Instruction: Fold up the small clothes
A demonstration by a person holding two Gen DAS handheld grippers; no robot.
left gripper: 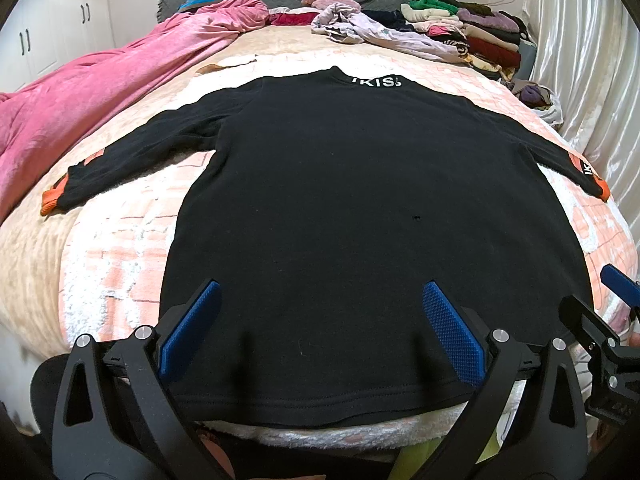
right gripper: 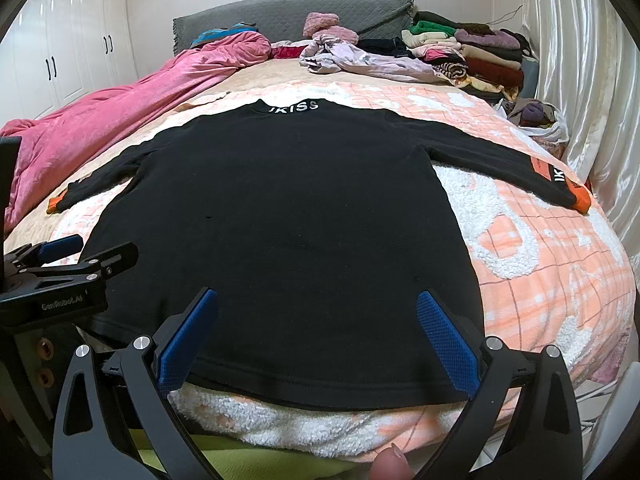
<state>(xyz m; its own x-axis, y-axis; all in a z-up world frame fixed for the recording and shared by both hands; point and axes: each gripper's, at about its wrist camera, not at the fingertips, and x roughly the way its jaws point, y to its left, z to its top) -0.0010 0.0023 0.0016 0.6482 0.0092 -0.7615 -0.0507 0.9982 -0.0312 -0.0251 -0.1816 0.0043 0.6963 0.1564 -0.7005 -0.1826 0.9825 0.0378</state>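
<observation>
- We cannot see the front of the black shirt; its near hem runs behind our claw arms in both wrist views, and the lettering at its collar is partly cut by the fold in the left wrist view
- The far pile of folded clothes blurs into colours, and single pieces are hard to tell apart
- The shirt is a soft, matte knit with orange cuffs, spread flat with sleeves out on the fleecy peach-and-white blanket that covers the bed; a pink velvety quilt lies crumpled along the left side
- Our left claw stands wide apart, its ribbed blue pads over the hem area, gripping nothing
- Our right claw is likewise spread wide and empty above the hem
</observation>
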